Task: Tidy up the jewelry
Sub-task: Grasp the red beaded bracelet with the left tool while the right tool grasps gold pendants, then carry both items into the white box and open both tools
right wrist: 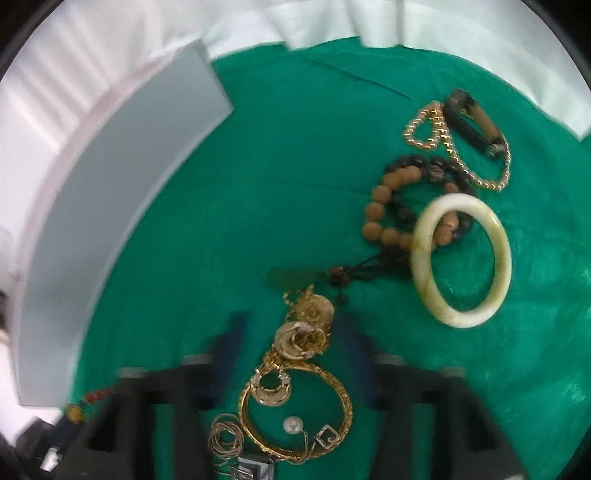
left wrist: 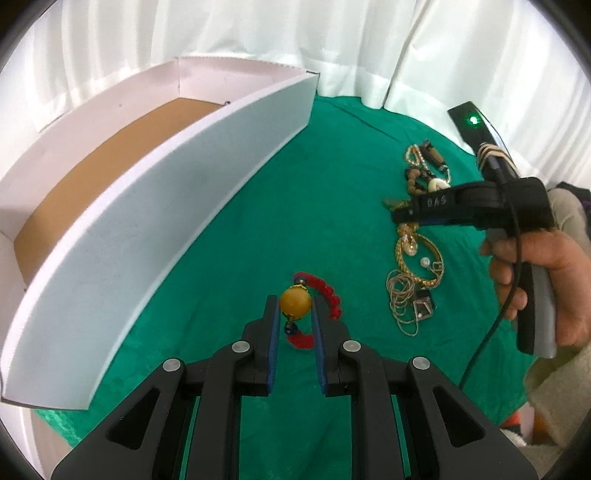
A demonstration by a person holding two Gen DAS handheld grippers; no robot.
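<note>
Green cloth (left wrist: 325,192) was spread over the tabletop, and white curtains (left wrist: 229,33) were hung behind it. A white box (left wrist: 155,206) with a brown floor was seen at the left, and nothing could be made out inside it. The left tongs (left wrist: 294,308) were clamped on a big yellow bead (left wrist: 294,303), which belonged to a red bead bracelet (left wrist: 325,299). The bracelet was hung from the bead, beside the box wall. The right tongs (right wrist: 291,334), gripped by a hand (left wrist: 532,280), were pointed down over a heap of gold jewelry (right wrist: 306,332). Their blue pads (right wrist: 231,354) were blurred and were stood apart on either side of the gold pieces, with nothing yet pinched. Below them a gold bangle (right wrist: 295,410), a small pearl (right wrist: 292,425) and a thin looped chain (right wrist: 225,439) were laid. Further off, to the right, a pale green bangle (right wrist: 461,260) was rested on a brown bead bracelet (right wrist: 391,214). A gold link chain (right wrist: 454,147) was laid behind those.
</note>
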